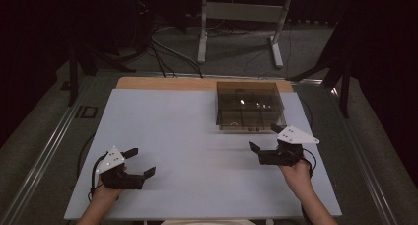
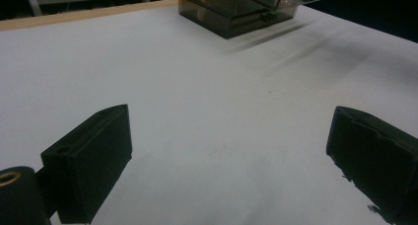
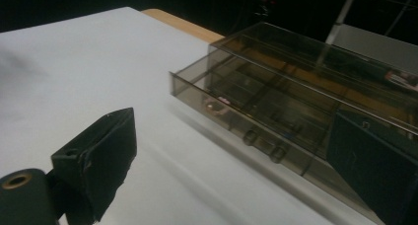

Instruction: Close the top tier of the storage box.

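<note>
A smoky clear plastic compartment box [image 1: 250, 105] sits shut at the back right of the white table [image 1: 187, 136]. In the left gripper view the box [image 2: 241, 8] lies far off at the top. My left gripper [image 1: 140, 162] is open near the front left corner, with bare table between its jaws [image 2: 229, 156]. My right gripper [image 1: 265, 137] is open just in front of the box, jaws wide apart. In the right gripper view the box [image 3: 296, 96] lies close ahead, its two front latches [image 3: 263, 145] facing the gripper [image 3: 236, 161]. Small items show dimly inside its compartments.
A strip of wooden tabletop [image 1: 167, 83] shows behind the white sheet. Beyond the table stand a metal frame [image 1: 241, 22] and cables [image 1: 162, 52] on a dark floor. A metal rail [image 1: 39, 161] runs along the table's left side.
</note>
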`<state>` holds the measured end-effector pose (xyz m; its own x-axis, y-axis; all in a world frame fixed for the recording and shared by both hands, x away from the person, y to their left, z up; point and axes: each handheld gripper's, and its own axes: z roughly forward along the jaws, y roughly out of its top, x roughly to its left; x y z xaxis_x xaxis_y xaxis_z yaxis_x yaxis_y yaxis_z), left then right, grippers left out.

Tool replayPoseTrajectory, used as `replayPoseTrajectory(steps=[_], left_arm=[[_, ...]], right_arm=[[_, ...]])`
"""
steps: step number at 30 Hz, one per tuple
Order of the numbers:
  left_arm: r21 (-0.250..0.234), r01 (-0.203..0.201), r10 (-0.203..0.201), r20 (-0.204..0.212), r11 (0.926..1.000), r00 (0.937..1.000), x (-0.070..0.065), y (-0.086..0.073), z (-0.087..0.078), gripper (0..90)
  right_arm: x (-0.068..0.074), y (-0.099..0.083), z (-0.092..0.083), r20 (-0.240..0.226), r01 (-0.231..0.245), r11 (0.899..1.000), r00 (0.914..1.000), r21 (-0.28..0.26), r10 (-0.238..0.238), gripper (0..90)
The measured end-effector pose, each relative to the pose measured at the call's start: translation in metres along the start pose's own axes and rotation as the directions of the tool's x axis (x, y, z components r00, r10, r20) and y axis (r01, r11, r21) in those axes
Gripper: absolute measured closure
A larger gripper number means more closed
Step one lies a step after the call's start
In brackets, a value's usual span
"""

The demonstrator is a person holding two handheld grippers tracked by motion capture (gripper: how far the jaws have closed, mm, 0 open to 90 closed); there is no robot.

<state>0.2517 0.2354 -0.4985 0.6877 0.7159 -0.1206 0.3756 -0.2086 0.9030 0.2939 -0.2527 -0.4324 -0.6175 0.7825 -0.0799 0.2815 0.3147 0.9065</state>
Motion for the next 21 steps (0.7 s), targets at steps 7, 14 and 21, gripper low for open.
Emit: replayPoseTrajectory(steps=[7,14,21], left_arm=[[-0.002,0.0,0.0,0.0,1.0,1.0,0.0,0.0,0.0,5.3],[-0.003,0.005,-0.005,0.0,1.0,1.0,0.001,-0.001,0.0,5.3],[-0.001,0.003,-0.003,0.003,1.0,1.0,0.001,-0.001,0.0,5.3]], right_arm=[[-0.003,-0.004,0.006,0.058,-0.023,0.999,0.9981,0.024,0.021,6.0],[-0.006,-0.015,0.01,0.082,-0.051,0.998,0.9955,0.03,0.049,6.0],[-0.01,-0.029,0.015,0.101,-0.084,0.993,0.992,0.076,0.076,6.0]])
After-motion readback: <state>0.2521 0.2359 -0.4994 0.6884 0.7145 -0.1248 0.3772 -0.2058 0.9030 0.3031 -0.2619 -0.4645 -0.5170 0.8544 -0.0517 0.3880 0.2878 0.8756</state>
